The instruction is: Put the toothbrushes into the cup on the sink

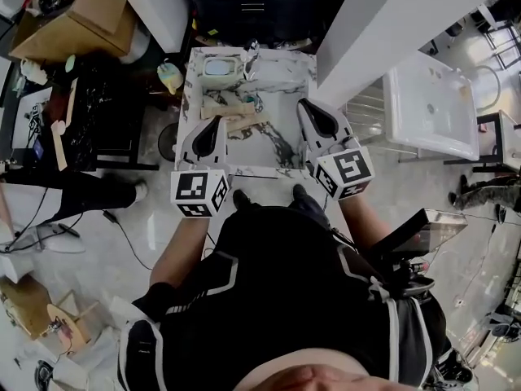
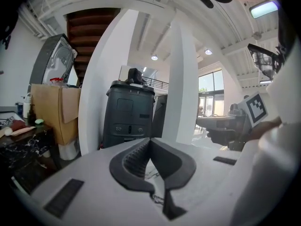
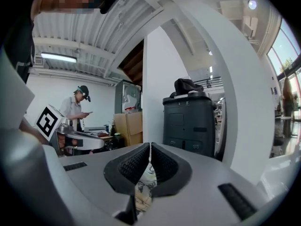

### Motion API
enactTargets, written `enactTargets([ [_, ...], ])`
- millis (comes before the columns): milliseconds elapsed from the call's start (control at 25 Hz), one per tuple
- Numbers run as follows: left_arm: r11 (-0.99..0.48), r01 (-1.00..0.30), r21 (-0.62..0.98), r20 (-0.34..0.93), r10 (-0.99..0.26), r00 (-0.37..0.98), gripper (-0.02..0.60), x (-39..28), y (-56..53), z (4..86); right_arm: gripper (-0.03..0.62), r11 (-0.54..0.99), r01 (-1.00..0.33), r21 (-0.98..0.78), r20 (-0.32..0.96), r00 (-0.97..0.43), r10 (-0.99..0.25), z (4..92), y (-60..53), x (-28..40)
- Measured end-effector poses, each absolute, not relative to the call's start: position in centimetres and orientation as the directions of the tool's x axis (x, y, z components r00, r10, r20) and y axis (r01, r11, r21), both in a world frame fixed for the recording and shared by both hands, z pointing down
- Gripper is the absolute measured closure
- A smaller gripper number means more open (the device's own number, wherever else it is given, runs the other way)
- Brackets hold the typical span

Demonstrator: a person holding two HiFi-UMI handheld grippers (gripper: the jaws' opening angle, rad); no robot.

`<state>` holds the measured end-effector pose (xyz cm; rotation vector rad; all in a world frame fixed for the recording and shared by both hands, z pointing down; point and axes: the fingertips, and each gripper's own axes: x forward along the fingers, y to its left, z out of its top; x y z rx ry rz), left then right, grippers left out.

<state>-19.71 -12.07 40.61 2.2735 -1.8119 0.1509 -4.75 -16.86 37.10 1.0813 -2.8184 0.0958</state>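
Step in hand: the person is standing at the sink before any pick-up; neither tool is reaching for anything yet, so the task appears to be just starting
Left gripper: its ribbed pads are pressing together with nothing between them; it is hovering at the lower left of the basin
Right gripper: it is likewise clenched and empty, hovering at the basin's right side
Toothbrushes: slim pieces are lying in the upper middle of the basin, probably these; too small to be sure
Cup: a pale container is sitting at the sink's upper left corner, seemingly the cup
Next move: one gripper is needing to spread its jaws, descend over a brush handle and close on it
Writing: only black square markers are showing on the marker cubes; no brand is readable
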Motion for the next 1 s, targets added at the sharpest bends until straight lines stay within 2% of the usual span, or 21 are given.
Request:
enactTargets([
  [200, -0.115, -0.984, 0.135, 0.261, -0.954, 0.148, 0.575, -20.7, -13.7, 42.0, 0.562, 0.849, -0.529, -0.008, 0.175, -0.837, -0.519, 39.0, -18.6, -7.8],
  [320, -0.088, -0.988, 0.127, 0.274, -0.954, 0.120, 0.575, -20.4, -14.7, 42.5, 0.496, 0.896, -0.444, -0.015, 0.222, -0.875, -0.430, 41.2, -20.2, -9.4],
  [440, -0.046, -0.989, 0.140, 0.301, -0.950, 0.086, 0.575, -20.7, -15.1, 44.0, 0.477, 0.928, -0.371, -0.028, 0.281, -0.894, -0.349, 43.8, -21.1, -11.3],
  [560, 0.035, -0.983, 0.180, 0.338, -0.941, 0.028, 0.575, -21.6, -14.8, 46.3, 0.440, 0.955, -0.295, -0.034, 0.343, -0.901, -0.266, 47.1, -21.2, -13.4],
  [720, 0.100, -0.979, 0.179, 0.373, -0.928, -0.026, 0.575, -22.3, -14.8, 49.1, 0.433, 0.978, -0.205, -0.049, 0.417, -0.893, -0.167, 52.0, -21.5, -15.9],
  [1000, 0.146, -0.964, 0.221, 0.434, -0.900, -0.037, 0.574, -22.6, -15.3, 53.2, 0.404, 0.989, -0.138, -0.053, 0.550, -0.831, -0.086, 60.3, -22.5, -18.3],
])
